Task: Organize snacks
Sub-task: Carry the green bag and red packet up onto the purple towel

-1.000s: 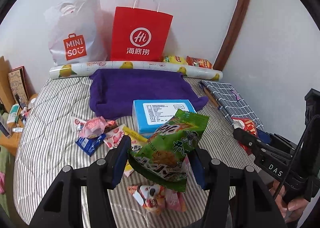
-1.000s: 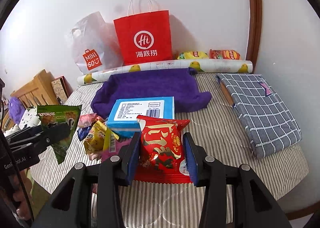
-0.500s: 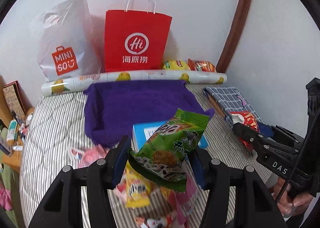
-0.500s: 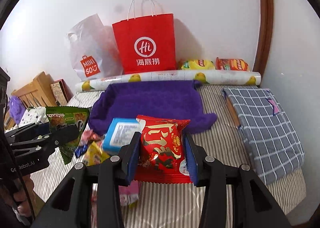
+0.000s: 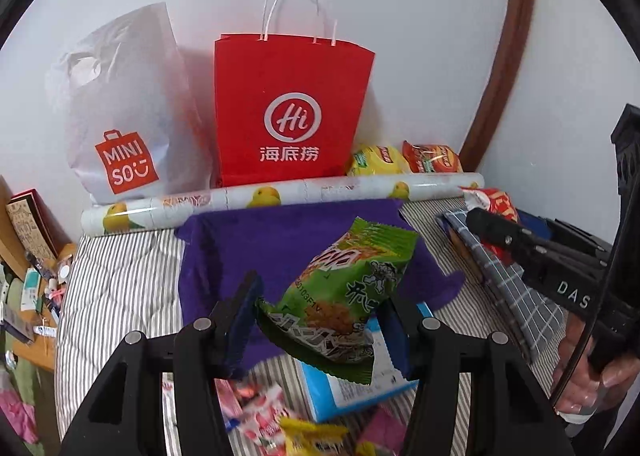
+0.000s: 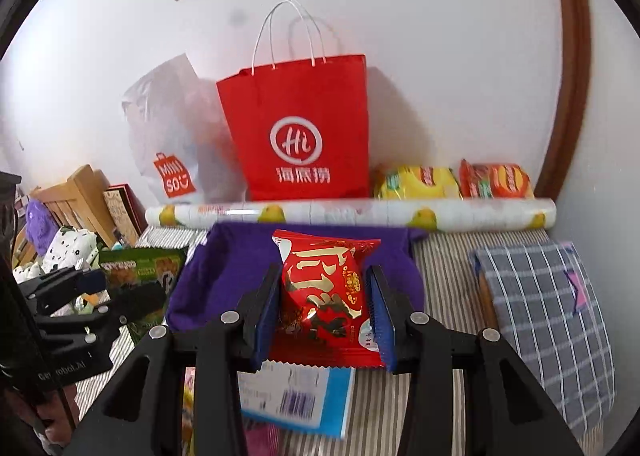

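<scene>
My left gripper (image 5: 320, 316) is shut on a green snack packet (image 5: 344, 296) and holds it above the bed. My right gripper (image 6: 324, 308) is shut on a red snack packet (image 6: 328, 296), also held in the air. A red paper bag (image 5: 288, 111) with white handles stands open against the back wall, beyond both grippers; it also shows in the right wrist view (image 6: 300, 127). A white Miniso plastic bag (image 5: 124, 107) leans left of it. Loose snacks (image 5: 276, 416) and a blue box (image 5: 360, 388) lie below the left gripper.
A purple towel (image 5: 248, 240) lies on the striped bed (image 5: 120, 276). A rolled sheet with pear print (image 5: 280, 195) lies before the bags. Yellow (image 6: 416, 181) and orange (image 6: 496, 179) chip bags sit at the back right. A grey checked cloth (image 6: 548, 312) lies right.
Both grippers moved forward toward the red paper bag, each carrying its packet. The bags now look larger and nearer; the blue box and loose snacks have slid below the grippers.
</scene>
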